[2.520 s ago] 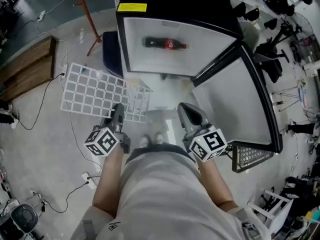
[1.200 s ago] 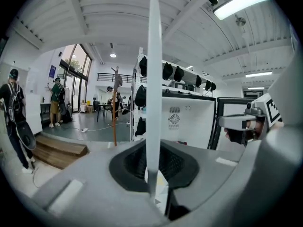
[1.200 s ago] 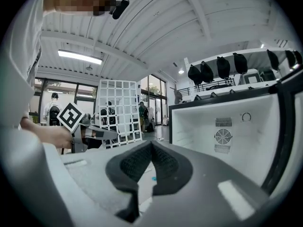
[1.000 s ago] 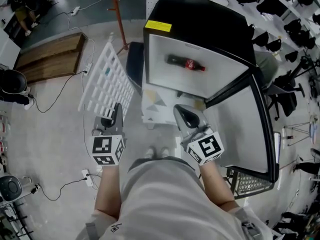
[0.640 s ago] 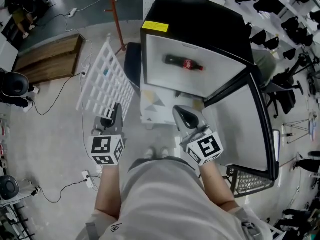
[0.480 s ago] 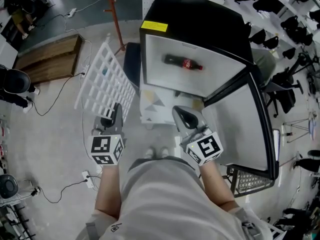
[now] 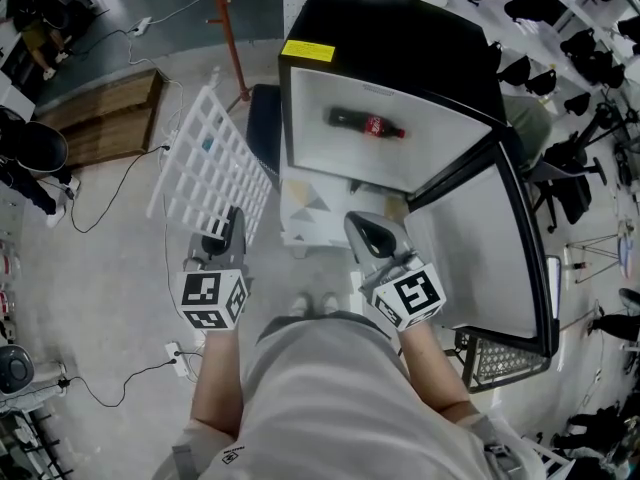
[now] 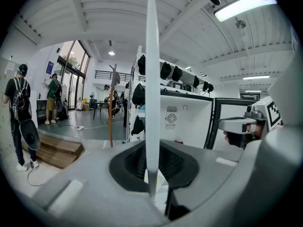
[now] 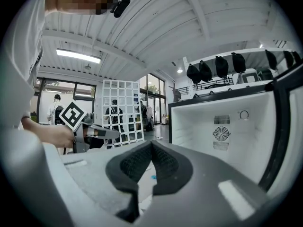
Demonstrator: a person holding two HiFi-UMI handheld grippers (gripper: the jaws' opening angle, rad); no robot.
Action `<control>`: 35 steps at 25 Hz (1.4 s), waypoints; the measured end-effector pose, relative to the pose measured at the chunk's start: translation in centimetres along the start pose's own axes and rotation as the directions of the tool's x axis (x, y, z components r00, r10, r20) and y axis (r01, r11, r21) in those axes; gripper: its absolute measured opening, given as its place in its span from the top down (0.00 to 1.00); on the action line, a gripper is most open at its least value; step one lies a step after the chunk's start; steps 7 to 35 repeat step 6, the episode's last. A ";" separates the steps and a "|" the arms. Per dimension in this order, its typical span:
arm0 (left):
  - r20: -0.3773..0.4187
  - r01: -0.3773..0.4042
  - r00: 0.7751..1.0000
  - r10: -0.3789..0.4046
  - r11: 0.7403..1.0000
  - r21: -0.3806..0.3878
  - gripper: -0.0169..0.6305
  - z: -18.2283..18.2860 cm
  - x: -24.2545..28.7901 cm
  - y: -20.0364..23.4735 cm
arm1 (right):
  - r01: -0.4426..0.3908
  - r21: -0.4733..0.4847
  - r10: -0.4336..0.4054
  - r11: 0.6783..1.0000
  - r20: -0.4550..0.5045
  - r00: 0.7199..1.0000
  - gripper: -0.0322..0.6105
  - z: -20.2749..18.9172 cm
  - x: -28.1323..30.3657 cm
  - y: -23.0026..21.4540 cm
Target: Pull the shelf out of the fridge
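The white grid shelf (image 7: 208, 168) is outside the fridge (image 7: 390, 98), standing on edge to its left. My left gripper (image 7: 231, 220) is shut on the shelf's lower edge. In the left gripper view the shelf (image 8: 152, 79) shows edge-on as a thin white bar clamped between the pads of the left gripper (image 8: 152, 167). My right gripper (image 7: 364, 226) hangs in front of the open fridge, shut with nothing in it. In the right gripper view its pads (image 9: 142, 162) meet, and the shelf (image 9: 122, 110) stands at the left. A cola bottle (image 7: 365, 125) lies inside the fridge.
The fridge door (image 7: 485, 238) stands open to the right, with a wire basket (image 7: 492, 364) on the floor by it. A wooden platform (image 7: 100, 118), an orange pole (image 7: 226, 28) and floor cables (image 7: 120, 193) lie left. A person (image 8: 21, 117) stands far left.
Earliest frame: the shelf lay nearly flat, low in front of the fridge. It now stands on edge to the fridge's left. Over the last second nothing has visibly moved.
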State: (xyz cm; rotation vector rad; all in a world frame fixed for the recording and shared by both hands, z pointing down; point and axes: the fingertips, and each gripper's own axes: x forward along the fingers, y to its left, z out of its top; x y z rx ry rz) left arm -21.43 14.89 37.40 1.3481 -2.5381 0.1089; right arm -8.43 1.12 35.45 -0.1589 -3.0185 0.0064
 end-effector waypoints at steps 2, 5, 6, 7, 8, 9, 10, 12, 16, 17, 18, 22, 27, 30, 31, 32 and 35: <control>0.000 0.003 1.000 -0.003 1.000 -0.001 0.92 0.0 -0.1 -0.1 | 0.002 -0.002 -0.002 1.000 -0.003 1.000 0.95 0.0 -0.1 0.0; -0.002 0.006 1.000 -0.006 1.000 -0.005 0.92 0.0 -0.2 -0.2 | 0.004 0.002 -0.004 1.000 -0.006 1.000 0.95 0.1 -0.3 -0.1; -0.003 0.007 1.000 -0.007 1.000 -0.006 0.92 0.1 -0.2 -0.3 | 0.004 0.004 -0.004 1.000 -0.006 1.000 0.95 0.1 -0.4 -0.1; -0.003 0.007 1.000 -0.007 1.000 -0.006 0.92 0.1 -0.2 -0.3 | 0.004 0.004 -0.004 1.000 -0.006 1.000 0.95 0.1 -0.4 -0.1; -0.003 0.007 1.000 -0.007 1.000 -0.006 0.92 0.1 -0.2 -0.3 | 0.004 0.004 -0.004 1.000 -0.006 1.000 0.95 0.1 -0.4 -0.1; -0.003 0.007 1.000 -0.007 1.000 -0.006 0.92 0.1 -0.2 -0.3 | 0.004 0.004 -0.004 1.000 -0.006 1.000 0.95 0.1 -0.4 -0.1; -0.003 0.007 1.000 -0.007 1.000 -0.006 0.92 0.1 -0.2 -0.3 | 0.004 0.004 -0.004 1.000 -0.006 1.000 0.95 0.1 -0.4 -0.1; -0.003 0.007 1.000 -0.007 1.000 -0.006 0.92 0.1 -0.2 -0.3 | 0.004 0.004 -0.004 1.000 -0.006 1.000 0.95 0.1 -0.4 -0.1; -0.003 0.007 1.000 -0.007 1.000 -0.006 0.92 0.1 -0.2 -0.3 | 0.004 0.004 -0.004 1.000 -0.006 1.000 0.95 0.1 -0.4 -0.1; -0.003 0.007 1.000 -0.007 1.000 -0.006 0.92 0.1 -0.2 -0.3 | 0.004 0.004 -0.004 1.000 -0.006 1.000 0.95 0.1 -0.4 -0.1; -0.003 0.007 1.000 -0.007 1.000 -0.006 0.92 0.1 -0.2 -0.3 | 0.004 0.004 -0.004 1.000 -0.006 1.000 0.95 0.1 -0.4 -0.1; -0.003 0.007 1.000 -0.007 1.000 -0.006 0.92 0.1 -0.2 -0.3 | 0.004 0.004 -0.004 1.000 -0.006 1.000 0.95 0.1 -0.4 -0.1; -0.003 0.007 1.000 -0.007 1.000 -0.006 0.92 0.1 -0.2 -0.3 | 0.004 0.004 -0.004 1.000 -0.006 1.000 0.95 0.1 -0.4 -0.1; -0.003 0.007 1.000 -0.007 1.000 -0.006 0.92 0.1 -0.2 -0.3 | 0.004 0.004 -0.004 1.000 -0.006 1.000 0.95 0.1 -0.4 -0.1; -0.003 0.007 1.000 -0.007 1.000 -0.006 0.92 0.1 -0.2 -0.3 | 0.004 0.004 -0.004 1.000 -0.006 1.000 0.95 0.1 -0.4 -0.1; -0.003 0.007 1.000 -0.007 1.000 -0.006 0.92 0.1 -0.2 -0.3 | 0.004 0.004 -0.004 1.000 -0.006 1.000 0.95 0.1 -0.4 -0.1; -0.003 0.007 1.000 -0.007 1.000 -0.006 0.92 0.1 -0.2 -0.3 | 0.004 0.004 -0.004 1.000 -0.006 1.000 0.95 0.1 -0.4 -0.1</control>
